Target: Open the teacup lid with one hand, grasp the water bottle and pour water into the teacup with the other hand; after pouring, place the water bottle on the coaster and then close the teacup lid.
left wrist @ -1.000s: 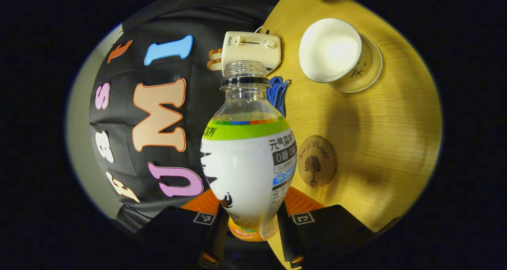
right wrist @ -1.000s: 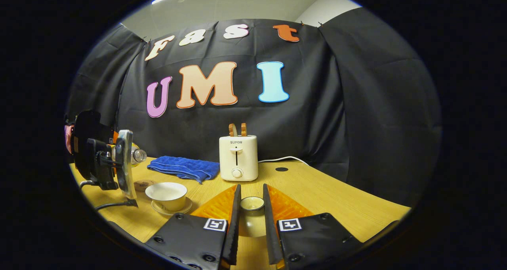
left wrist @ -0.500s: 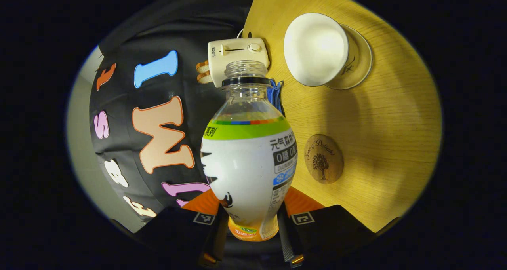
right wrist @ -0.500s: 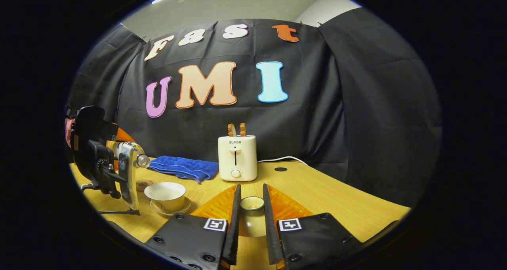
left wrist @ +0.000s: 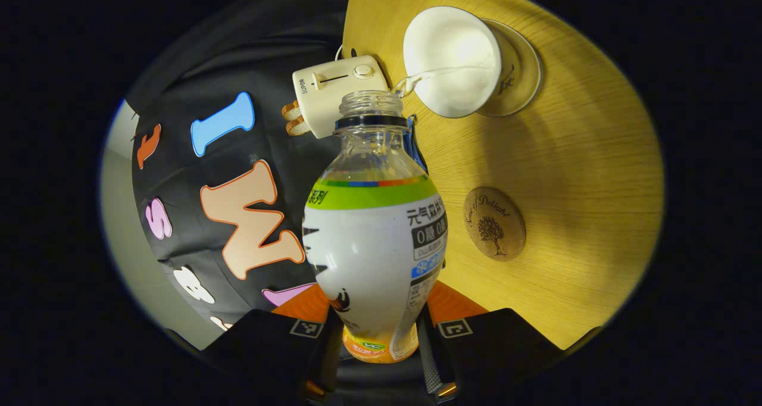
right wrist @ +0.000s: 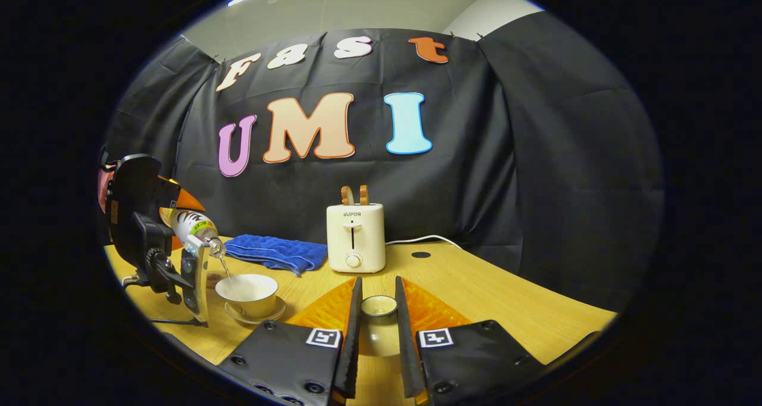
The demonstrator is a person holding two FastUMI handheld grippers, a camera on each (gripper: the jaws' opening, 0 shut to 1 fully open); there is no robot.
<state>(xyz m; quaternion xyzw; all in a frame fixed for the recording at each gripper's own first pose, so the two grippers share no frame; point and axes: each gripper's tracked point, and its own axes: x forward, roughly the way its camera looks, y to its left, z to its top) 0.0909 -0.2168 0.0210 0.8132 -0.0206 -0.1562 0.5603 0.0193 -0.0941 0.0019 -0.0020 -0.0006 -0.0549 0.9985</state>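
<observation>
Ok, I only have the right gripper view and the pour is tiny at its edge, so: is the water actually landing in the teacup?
Observer: Yes. In the left gripper view the stream from the water bottle lands inside the teacup, within its rim.
Operator: Is the coaster free for the bottle afterwards?
Observer: The cork coaster lies bare on the table, apart from the saucer.
Operator: And the hold on the bottle?
Observer: The left gripper has both fingers pressed on the bottle's lower body, below the label's middle.
</observation>
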